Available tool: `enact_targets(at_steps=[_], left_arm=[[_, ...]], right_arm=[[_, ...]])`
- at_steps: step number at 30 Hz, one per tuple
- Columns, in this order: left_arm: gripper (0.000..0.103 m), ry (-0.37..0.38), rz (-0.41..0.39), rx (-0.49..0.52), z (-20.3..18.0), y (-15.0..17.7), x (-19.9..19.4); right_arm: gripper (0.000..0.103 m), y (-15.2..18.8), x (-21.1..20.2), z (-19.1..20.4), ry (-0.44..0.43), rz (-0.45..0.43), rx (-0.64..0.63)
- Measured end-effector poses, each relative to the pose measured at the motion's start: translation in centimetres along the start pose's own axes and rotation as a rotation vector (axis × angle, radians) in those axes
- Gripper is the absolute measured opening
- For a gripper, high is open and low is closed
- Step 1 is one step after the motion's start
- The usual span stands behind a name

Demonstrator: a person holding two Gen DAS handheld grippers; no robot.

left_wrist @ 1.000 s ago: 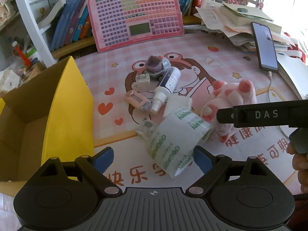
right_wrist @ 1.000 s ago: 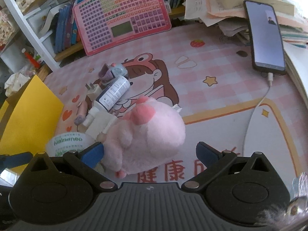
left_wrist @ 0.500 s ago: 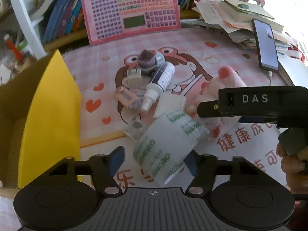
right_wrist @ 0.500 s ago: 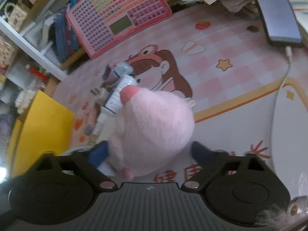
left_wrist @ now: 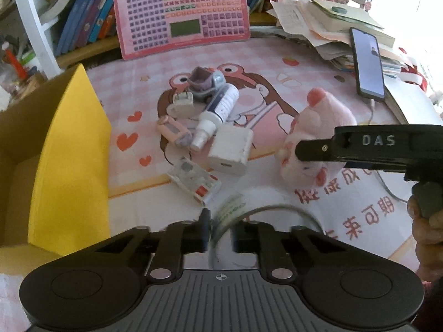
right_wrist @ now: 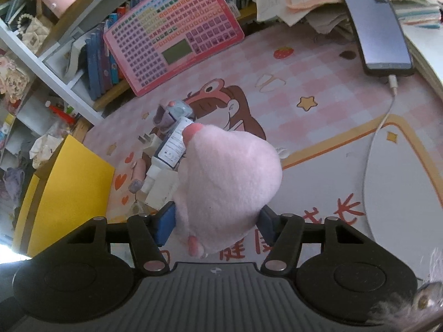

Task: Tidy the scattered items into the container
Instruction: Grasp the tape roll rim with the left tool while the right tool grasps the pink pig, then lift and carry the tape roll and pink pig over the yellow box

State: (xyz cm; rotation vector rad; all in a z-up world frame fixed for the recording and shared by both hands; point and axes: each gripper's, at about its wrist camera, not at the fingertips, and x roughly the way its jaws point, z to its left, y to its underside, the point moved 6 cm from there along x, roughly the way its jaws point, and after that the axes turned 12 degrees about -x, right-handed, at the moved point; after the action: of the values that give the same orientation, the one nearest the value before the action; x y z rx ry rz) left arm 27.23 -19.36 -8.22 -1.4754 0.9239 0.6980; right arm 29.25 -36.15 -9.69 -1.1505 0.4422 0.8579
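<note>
Both grasps are being made; next, each load wants lifting to the box (left_wrist: 69, 149) at the frame's left. The left gripper (left_wrist: 220, 231), bottom centre, is closing, nearly clenched on the tape roll's (left_wrist: 229, 210) thin wall. The right gripper (right_wrist: 216, 221) is closing too, pads squeezing the plush (right_wrist: 229, 177) at mid-frame.

left wrist: steep, close | right wrist: close (perhaps shallower) | shared: mat (left_wrist: 277, 63) clutter
</note>
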Motion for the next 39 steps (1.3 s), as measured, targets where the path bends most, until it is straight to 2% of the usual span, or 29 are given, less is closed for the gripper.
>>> enact_targets(at_steps=[5, 11, 19, 29, 35, 39], left_arm=[[0.006, 0.010, 0.000, -0.064, 0.7, 0.4, -0.5], [0.006, 0.019, -0.036, -0.091, 1.0, 0.6, -1.9], [0.006, 0.051, -0.038, -0.108, 1.2, 1.6, -2.4], [0.006, 0.128, -0.074, -0.159, 3.7, 3.0, -4.1], [0.006, 0.195, -0.093, -0.194, 6.2, 3.9, -5.2], [0.006, 0.229, -0.106, -0.194, 7.9, 4.9, -6.4]], right_arm=[[0.059, 0.6, -1.5, 0.4, 0.006, -0.027, -0.021], [0.059, 1.4, -2.7, 0.6, 0.011, -0.029, -0.023], [0.059, 3.0, -3.7, 1.1, 0.034, 0.008, -0.047], [0.059, 3.5, -4.2, 4.4, 0.060, 0.011, -0.135], [0.059, 4.1, -5.1, 7.1, 0.112, -0.008, -0.182], [0.059, 5.6, -5.5, 8.6, 0.150, 0.007, -0.172]])
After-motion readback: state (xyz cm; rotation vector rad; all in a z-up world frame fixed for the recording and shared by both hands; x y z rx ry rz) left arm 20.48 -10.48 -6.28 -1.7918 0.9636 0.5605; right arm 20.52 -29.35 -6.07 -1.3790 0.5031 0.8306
